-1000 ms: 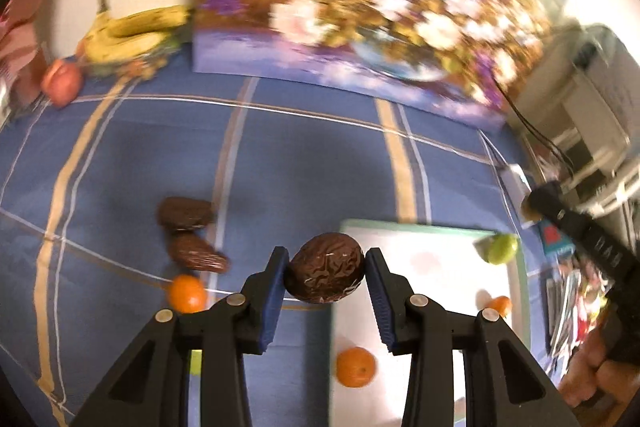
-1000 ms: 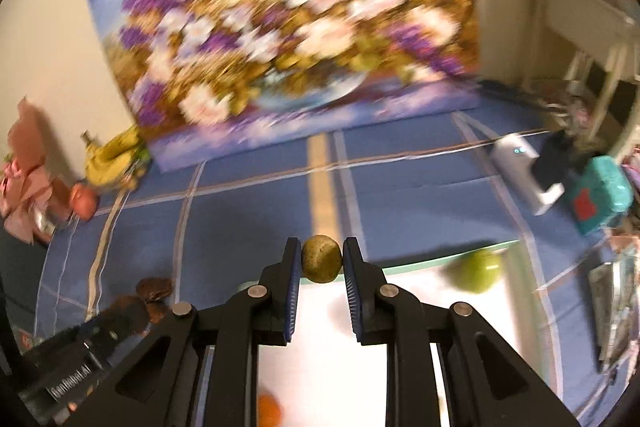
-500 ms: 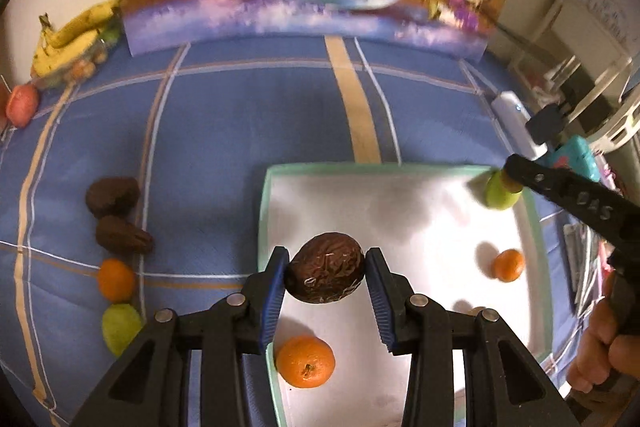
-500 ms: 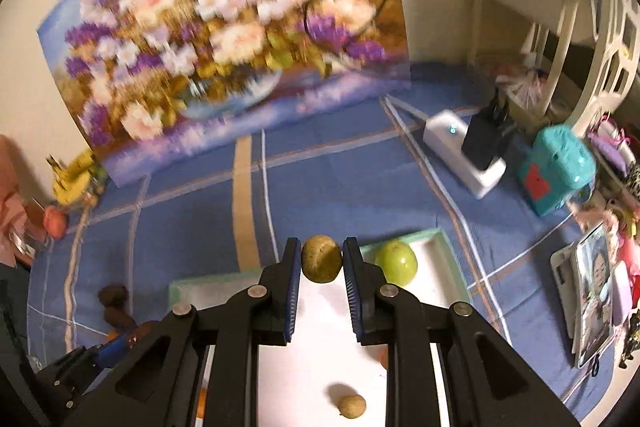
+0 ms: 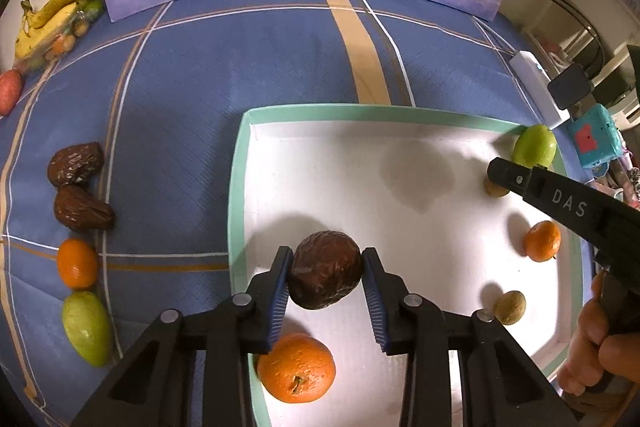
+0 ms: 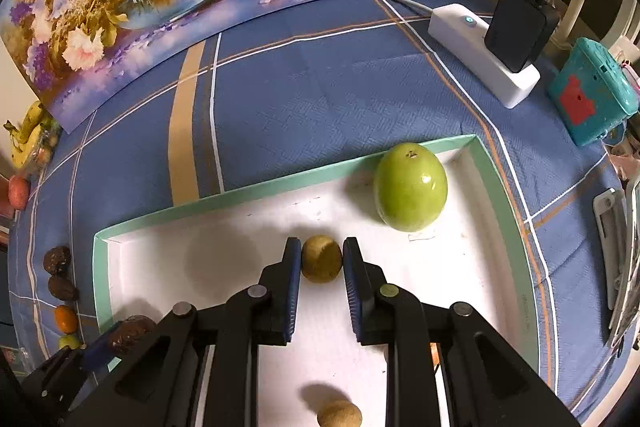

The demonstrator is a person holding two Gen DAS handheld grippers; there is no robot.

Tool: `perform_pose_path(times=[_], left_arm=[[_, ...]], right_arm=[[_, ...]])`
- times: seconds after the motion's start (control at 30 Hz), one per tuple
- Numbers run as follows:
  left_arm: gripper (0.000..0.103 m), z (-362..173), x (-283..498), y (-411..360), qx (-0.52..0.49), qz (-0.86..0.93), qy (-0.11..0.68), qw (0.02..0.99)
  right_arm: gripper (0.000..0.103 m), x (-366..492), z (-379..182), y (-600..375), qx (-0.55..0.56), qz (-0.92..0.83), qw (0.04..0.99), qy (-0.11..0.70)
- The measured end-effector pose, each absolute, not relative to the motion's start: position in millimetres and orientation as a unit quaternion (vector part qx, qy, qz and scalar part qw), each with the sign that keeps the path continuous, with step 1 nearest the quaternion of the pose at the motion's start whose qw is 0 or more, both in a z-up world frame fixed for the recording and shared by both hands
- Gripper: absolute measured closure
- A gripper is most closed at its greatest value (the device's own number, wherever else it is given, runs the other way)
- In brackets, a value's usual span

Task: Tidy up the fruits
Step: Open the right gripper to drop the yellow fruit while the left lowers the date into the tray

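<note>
Between my left gripper's (image 5: 325, 269) blue pads I'm clenching a wrinkled dark brown fruit (image 5: 326, 269), both pads pressing its sides, pointing steeply down over the near-left part of the white tray (image 5: 240, 187). I'm holding it above the tray floor, judging by the shadow under it, so it's not placed yet. Just below the left finger, a big orange (image 5: 296, 367) is sitting inside the tray, so I'm keeping the brown fruit ahead of it, probably to avoid stacking. Off to the left of the gripper, outside the tray on the blue cloth (image 5: 180, 107), two more brown fruits (image 5: 78, 187), a small orange (image 5: 77, 263) and a green fruit (image 5: 86, 327) are waiting in a column, likely next in line.

My right gripper (image 6: 322, 259) is grasping a small olive-brown round fruit (image 6: 321, 258) tight between its pads, low over the tray's far-right area. Just ahead-right of it, a large green fruit (image 6: 410, 187) is resting in the far corner. I'm probably aiming to drop this one near it. Another small olive-brown fruit (image 6: 339, 413) is lying in the tray behind the fingers.
</note>
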State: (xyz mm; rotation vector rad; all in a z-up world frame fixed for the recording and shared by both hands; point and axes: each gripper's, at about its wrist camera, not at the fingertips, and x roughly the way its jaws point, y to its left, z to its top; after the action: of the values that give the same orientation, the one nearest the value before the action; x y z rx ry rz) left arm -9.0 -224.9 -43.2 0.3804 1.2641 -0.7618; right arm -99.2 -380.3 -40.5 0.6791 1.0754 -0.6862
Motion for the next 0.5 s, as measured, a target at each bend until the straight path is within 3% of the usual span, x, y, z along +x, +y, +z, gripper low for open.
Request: perform_pose_path(times=[0.23, 0.33, 0.5], left_arm=[[0.065, -36.0, -4.6, -225.6, 0.167, -0.348, 0.572, 0.723], [0.056, -26.4, -3.0, -223.4, 0.161, -0.352, 0.567, 0.727], [0.056, -5.7, -1.1, -214.4, 0.150, -0.357, 0.552, 0.739]], right_arm=[[0.080, -91.8, -37.7, -381.7, 0.299, -0.323, 0.744, 0.503], [0.080, -90.6, -33.2, -382.1, 0.293, -0.324, 0.744, 0.506], [0.080, -91.4, -11.7, -380.4, 0.285, -0.324, 0.757, 0.490]])
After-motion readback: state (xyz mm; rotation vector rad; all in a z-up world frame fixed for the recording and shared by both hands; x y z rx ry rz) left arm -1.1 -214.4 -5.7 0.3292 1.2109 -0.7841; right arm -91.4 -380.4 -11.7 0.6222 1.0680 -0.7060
